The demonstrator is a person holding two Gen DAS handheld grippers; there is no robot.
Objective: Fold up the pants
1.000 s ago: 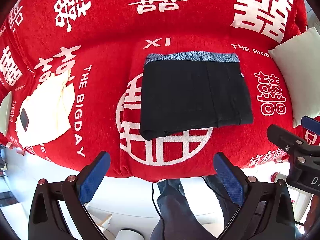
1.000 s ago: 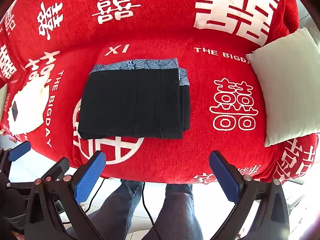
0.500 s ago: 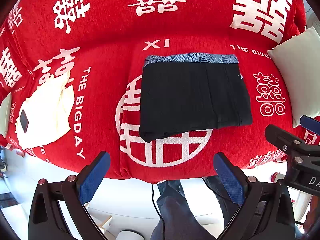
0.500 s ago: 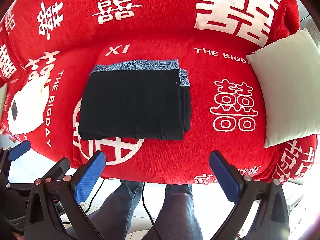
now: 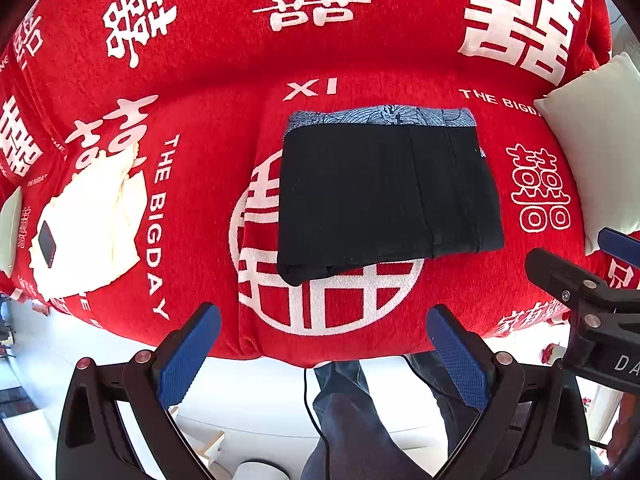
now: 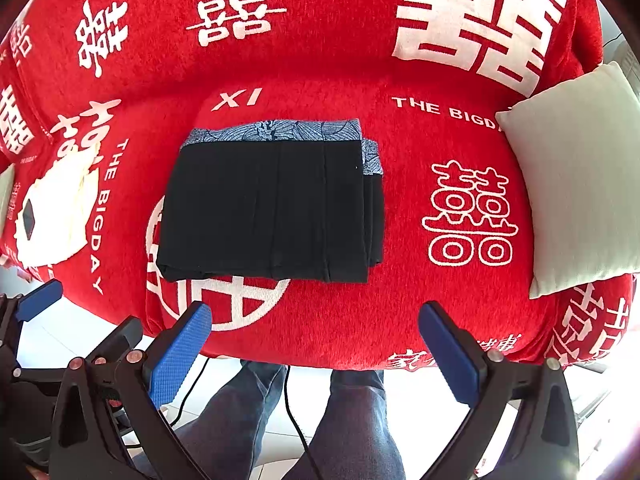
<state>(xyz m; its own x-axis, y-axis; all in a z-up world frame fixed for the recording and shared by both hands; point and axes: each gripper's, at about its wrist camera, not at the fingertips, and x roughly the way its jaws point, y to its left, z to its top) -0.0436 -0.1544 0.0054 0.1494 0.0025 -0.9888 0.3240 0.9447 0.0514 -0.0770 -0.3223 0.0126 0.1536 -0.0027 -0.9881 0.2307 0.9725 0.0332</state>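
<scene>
Left hand-held gripper [image 5: 322,336] spread wide, nothing between its blue pads [image 5: 186,354], held off the front edge of the sofa [image 5: 224,112]. Right hand-held gripper [image 6: 314,336] likewise spread wide and empty, just beside the left one; each shows at the edge of the other's view. Neither touches the fabric.

Below both: a person's legs [image 6: 352,420] in dark blue trousers, a thin black cable [image 6: 294,412] running down between them, white floor [image 5: 248,396].

Next out, the sofa seat, red cover with white characters and a white circle emblem [image 5: 328,300] at the front. Pants [image 5: 384,196] lie folded flat on the seat centre, over the upper part of the emblem: black rectangle, several layers stacked, blue patterned band [image 5: 380,118] along the far edge. In the right wrist view, under-layers stick out slightly at the right side.

Left on the seat, well apart from the pants: cream cloth [image 5: 96,220] with a dark phone [image 5: 46,242] on it. Right side: white cushion [image 6: 576,184] leaning at the sofa arm. Behind, red backrest with large white characters.
</scene>
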